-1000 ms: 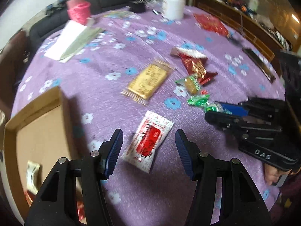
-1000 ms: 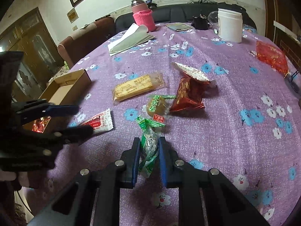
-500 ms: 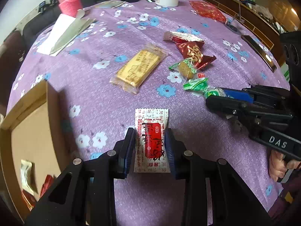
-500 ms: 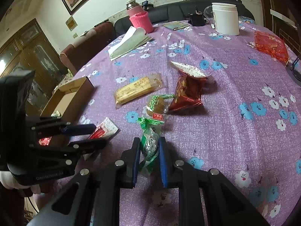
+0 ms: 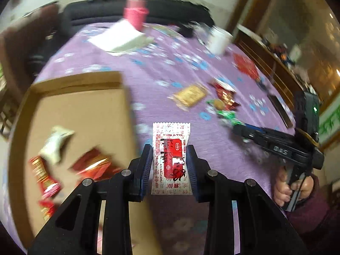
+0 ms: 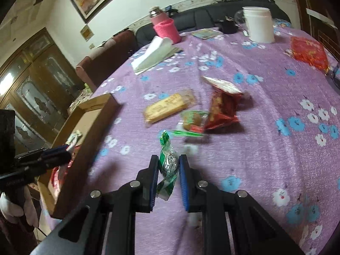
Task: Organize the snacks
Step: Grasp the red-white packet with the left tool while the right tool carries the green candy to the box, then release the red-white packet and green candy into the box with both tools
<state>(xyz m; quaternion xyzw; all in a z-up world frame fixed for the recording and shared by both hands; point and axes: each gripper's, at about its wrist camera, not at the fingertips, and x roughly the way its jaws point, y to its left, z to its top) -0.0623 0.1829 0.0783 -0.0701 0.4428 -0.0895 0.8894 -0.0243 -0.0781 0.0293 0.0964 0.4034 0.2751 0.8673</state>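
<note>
1. My left gripper (image 5: 170, 148) stood open over the white and red sachet (image 5: 171, 155) a second ago; its pads have since closed on the sachet's long edges.
2. The sachet has left the purple tablecloth (image 5: 212, 144) and hangs in the jaws.
3. My left hand has swung toward the cardboard box (image 5: 85, 110), which fills far more of its view now.
4. From my right camera, the left gripper (image 6: 61, 155) has shifted over the box's (image 6: 93, 131) edge, away from the cloth.

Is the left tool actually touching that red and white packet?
Touching. The left wrist view shows the left gripper shut on the packet: both jaws press its long edges, and it hangs between them above the tablecloth.
</note>
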